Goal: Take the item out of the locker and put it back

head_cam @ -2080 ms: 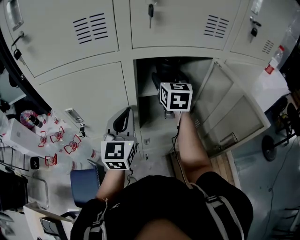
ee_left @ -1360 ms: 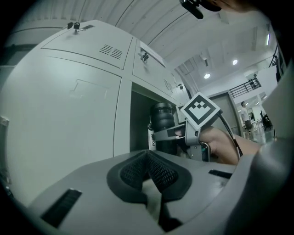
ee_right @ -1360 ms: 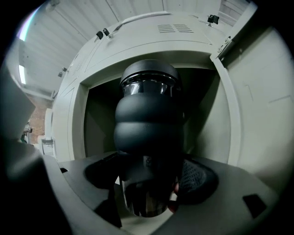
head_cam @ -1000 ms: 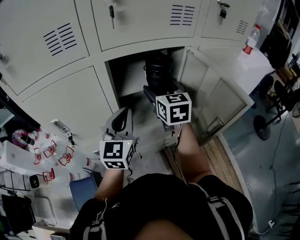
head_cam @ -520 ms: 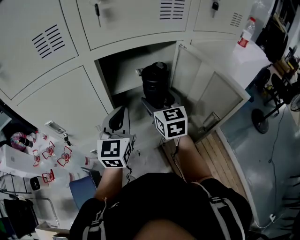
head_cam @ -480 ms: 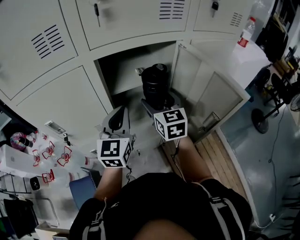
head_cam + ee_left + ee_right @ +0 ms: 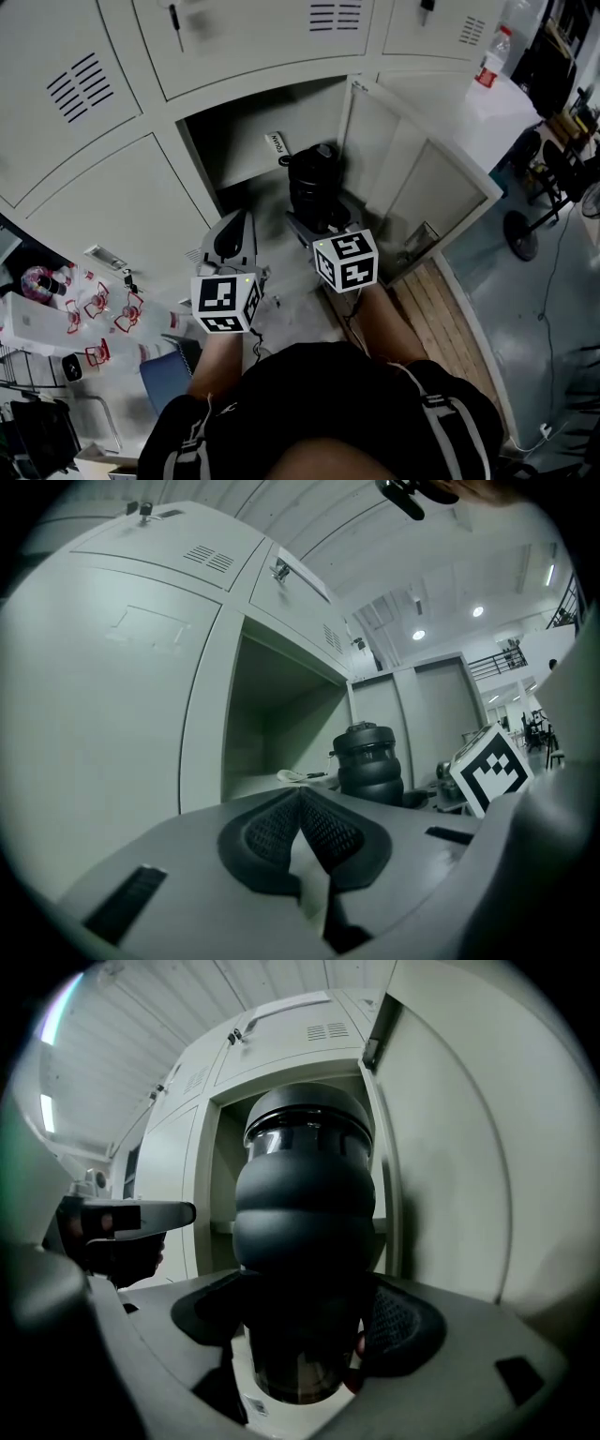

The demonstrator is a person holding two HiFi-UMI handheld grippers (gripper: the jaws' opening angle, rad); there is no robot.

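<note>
Though at locker (image 7: 246, 131) edge, bottle (image 7: 314, 186) in right gripper (image 7: 305, 1327).

A black top (image 7: 309, 394) with grey-edged shoulder straps (image 7: 427, 412) is worn. The left tongs (image 7: 302, 834) and right tongs (image 7: 305, 1326) are pale grey with black ribbed pads (image 7: 328, 829); each bears a white cube (image 7: 225, 302) with black square markers

Centre of the head view: bottle (image 7: 314, 183) just before the open locker (image 7: 239, 141), held between the right gripper's (image 7: 325, 225) jaws. To its right, locker door (image 7: 431, 192) swung outward. Lower left, left gripper (image 7: 233, 239) (jaws together, apart from the bottle).
</note>
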